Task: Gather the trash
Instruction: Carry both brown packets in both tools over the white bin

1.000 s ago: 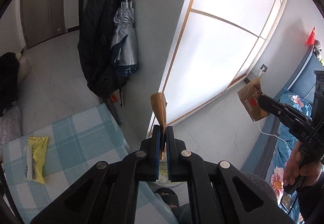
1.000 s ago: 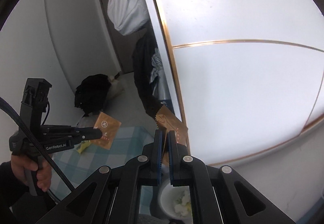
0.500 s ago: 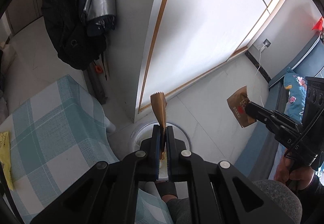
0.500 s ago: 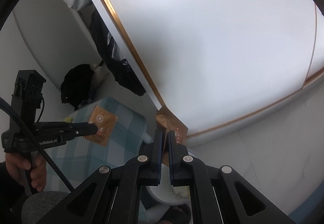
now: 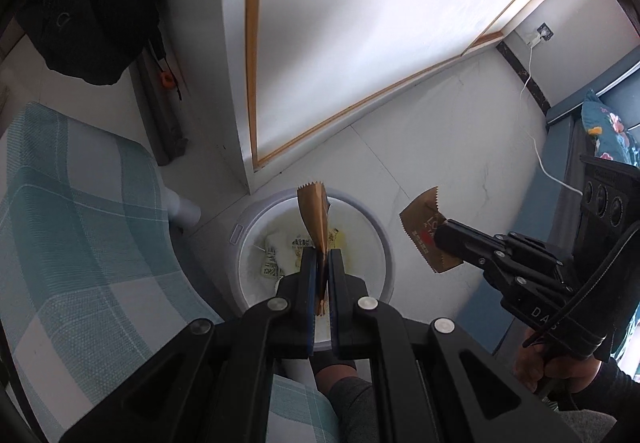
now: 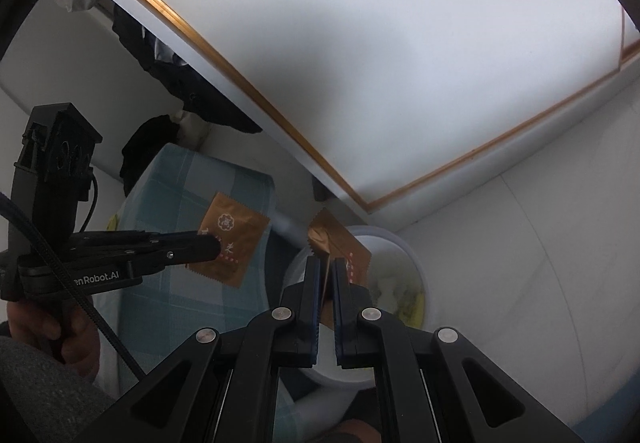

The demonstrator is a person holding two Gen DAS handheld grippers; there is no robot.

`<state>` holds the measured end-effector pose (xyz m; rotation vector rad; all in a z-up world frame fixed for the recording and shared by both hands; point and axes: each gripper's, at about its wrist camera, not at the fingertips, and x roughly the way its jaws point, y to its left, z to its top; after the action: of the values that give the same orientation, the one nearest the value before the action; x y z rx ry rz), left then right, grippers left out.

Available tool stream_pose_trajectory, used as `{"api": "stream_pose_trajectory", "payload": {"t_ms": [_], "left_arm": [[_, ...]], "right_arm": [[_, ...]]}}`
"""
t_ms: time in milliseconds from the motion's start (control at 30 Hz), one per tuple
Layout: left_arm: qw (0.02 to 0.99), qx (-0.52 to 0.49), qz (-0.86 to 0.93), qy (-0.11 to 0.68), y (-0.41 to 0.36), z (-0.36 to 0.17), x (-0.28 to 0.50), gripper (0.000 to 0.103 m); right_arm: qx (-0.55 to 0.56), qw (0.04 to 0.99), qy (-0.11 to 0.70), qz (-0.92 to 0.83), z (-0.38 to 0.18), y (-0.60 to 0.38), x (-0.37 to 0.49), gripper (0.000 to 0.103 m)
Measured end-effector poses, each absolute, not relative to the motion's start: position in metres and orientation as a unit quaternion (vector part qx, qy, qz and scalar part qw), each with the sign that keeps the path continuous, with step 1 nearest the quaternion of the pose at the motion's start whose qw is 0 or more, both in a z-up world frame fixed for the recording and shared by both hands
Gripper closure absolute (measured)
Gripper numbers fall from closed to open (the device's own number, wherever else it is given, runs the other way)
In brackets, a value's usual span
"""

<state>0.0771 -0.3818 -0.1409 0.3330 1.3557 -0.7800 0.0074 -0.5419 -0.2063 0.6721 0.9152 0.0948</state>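
Bin (image 5: 378, 239): round, white, smooth plastic, open-topped; paper scraps and yellow stains inside; rim all exposed.
Left gripper (image 5: 322, 263): jaws clenched on a thin, glossy brown wrapper (image 5: 314, 217) with a serrated top edge, held upright directly over the bin.
Right gripper (image 6: 326, 273): jaws clenched on a second brown wrapper (image 6: 340, 243), creased foil with zigzag edge, held above the bin's near rim.
Surface (image 5: 80, 227): soft teal-and-white checked cloth, rounded corner just left of the bin.
Floor (image 5: 440, 147): pale glossy tile, open right of the bin.
Wall panel (image 5: 360, 23): white, gold-trimmed, directly behind the bin.
White cable (image 5: 538, 151): trailing on tile, well right of the bin.
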Motion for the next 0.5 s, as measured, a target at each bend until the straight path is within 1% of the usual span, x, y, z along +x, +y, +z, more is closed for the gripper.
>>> {"api": "stream_pose_trajectory", "payload": {"t_ms": [167,267,433,500], "left_arm": [[0.673,0.168,-0.351,0.63,-0.391,-0.157,0.082,0.101],[0.652,0.175,-0.336,0.657,-0.396,-0.169,0.086,0.101],[0.627,0.193,-0.31,0.688,-0.405,-0.183,0.089,0.101],[0.619,0.199,-0.306,0.696,-0.406,-0.185,0.092,0.101]], "right_arm": [[0.354,0.819,0.447,0.066,-0.239,-0.542,0.013,0.098],[0.371,0.806,0.455,0.076,-0.258,-0.538,0.017,0.098],[0.397,0.775,0.485,0.082,-0.294,-0.532,0.024,0.098],[0.401,0.769,0.491,0.081,-0.301,-0.53,0.024,0.094]]}}
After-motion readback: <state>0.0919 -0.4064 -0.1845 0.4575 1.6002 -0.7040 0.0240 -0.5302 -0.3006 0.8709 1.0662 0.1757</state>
